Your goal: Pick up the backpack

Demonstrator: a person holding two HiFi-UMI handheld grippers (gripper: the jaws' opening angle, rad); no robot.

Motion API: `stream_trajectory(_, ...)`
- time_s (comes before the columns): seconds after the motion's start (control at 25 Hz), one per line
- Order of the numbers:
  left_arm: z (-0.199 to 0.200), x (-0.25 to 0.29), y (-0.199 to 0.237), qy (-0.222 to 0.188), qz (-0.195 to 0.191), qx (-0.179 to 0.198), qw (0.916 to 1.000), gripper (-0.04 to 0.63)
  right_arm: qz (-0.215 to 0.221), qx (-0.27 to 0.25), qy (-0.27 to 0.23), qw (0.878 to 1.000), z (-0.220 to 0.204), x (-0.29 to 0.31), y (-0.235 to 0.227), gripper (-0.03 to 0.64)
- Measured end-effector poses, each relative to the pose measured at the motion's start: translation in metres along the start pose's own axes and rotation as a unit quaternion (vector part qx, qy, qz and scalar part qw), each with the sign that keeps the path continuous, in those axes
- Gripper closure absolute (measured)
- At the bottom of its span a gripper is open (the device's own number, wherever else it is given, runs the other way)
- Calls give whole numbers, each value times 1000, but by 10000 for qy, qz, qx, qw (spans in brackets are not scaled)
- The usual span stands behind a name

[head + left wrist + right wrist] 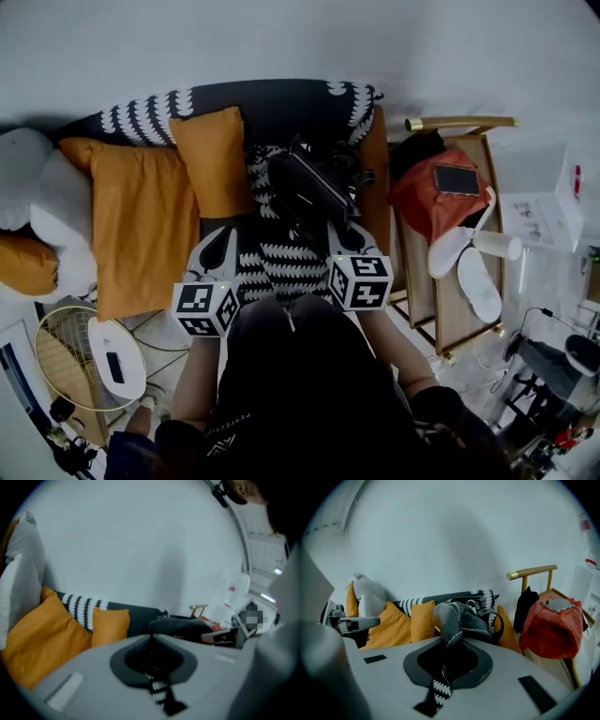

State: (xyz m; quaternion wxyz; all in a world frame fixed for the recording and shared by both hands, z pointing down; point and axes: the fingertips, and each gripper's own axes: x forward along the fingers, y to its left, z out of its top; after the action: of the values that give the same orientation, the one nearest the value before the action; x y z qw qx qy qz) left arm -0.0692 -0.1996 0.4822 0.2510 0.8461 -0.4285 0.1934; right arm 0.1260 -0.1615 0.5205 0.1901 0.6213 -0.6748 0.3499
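The black backpack (314, 192) lies on the sofa (281, 103), on a black-and-white patterned throw (281, 267). In the head view both grippers reach toward it from the near side. My right gripper (342, 242) is shut on a dark strap with white stitching (452, 620) that runs from the backpack (476, 616) down into the jaws (450, 641). My left gripper (225, 246) has its jaws together too. In the left gripper view a thin dark strap rises from between them (151, 638) to the backpack (185, 627). The throw shows through the slit between both pairs of jaws.
Orange cushions (211, 159) and white pillows (23, 169) fill the sofa's left half. To the right stands a wooden rack (487, 244) with a gold rail (459, 122), a red bag (436, 202) and white slippers (478, 281). A round white device (117, 361) and cables lie on the floor.
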Motion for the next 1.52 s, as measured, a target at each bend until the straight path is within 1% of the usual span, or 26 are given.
stream_trajectory(0.24, 8, -13, -1, -165, 33, -123, 9998, 572, 244, -239, 64, 9994, 15, -17, 11, 598)
stream_trajectory(0.48, 17, -27, 7, -312, 113, -204, 9992, 574, 430, -496, -29, 9978, 28, -32, 33, 598)
stream_trajectory(0.76, 36, -44, 11, -682, 166, -244, 9972, 574, 623, -595, -113, 9962, 39, -44, 48, 598)
stream_trajectory(0.88, 40, -52, 12, -780, 232, -271, 9963, 574, 708, -669, -153, 9951, 45, -48, 55, 598)
stream_trajectory(1.2, 41, -78, 20, -1024, 445, -482, 9926, 574, 903, -933, -219, 9913, 53, -57, 71, 600)
stream_trajectory(1.52, 43, -88, 22, -1124, 669, -587, 9897, 575, 1085, -1042, -258, 9883, 63, -57, 74, 600)
